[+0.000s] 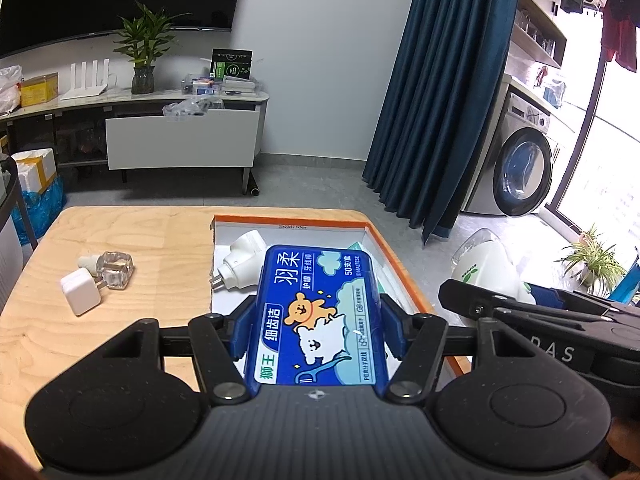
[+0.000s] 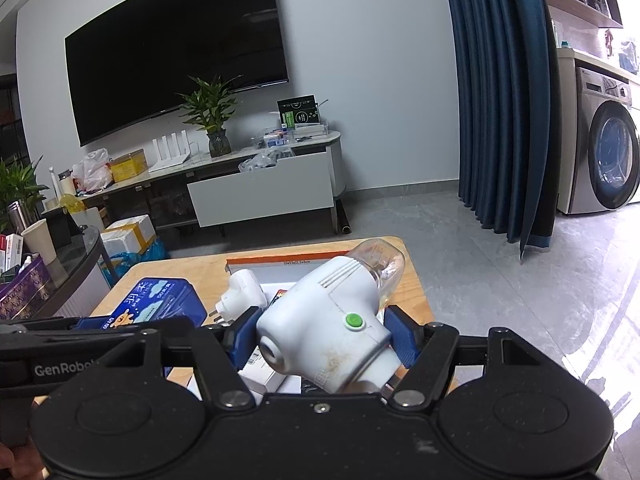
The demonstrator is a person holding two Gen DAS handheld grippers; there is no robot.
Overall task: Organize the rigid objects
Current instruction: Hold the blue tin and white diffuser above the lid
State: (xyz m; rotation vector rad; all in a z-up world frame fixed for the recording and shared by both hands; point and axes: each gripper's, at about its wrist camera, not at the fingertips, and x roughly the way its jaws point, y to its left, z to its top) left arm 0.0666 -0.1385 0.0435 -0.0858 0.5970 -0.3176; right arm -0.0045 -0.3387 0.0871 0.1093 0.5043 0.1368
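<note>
My left gripper (image 1: 316,320) is shut on a blue floss-pick box (image 1: 318,316) with a cartoon bear, held over the orange-rimmed white tray (image 1: 394,258). A white plug adapter (image 1: 242,262) lies in the tray's far left corner. My right gripper (image 2: 324,338) is shut on a white plug-in device with a green button (image 2: 332,332) and a clear bottle on its far end, held above the same tray (image 2: 280,260). The blue box (image 2: 154,302) and the adapter (image 2: 242,294) also show in the right wrist view. On the wooden table (image 1: 120,344), left of the tray, lie a small white charger (image 1: 80,292) and a clear cube-shaped bottle (image 1: 114,268).
The other gripper (image 1: 560,316) reaches in from the right in the left wrist view. Small boxes (image 2: 266,376) lie in the tray under the white device. Beyond the table are a TV cabinet (image 1: 180,140), a blue curtain (image 1: 440,100) and a washing machine (image 1: 520,168).
</note>
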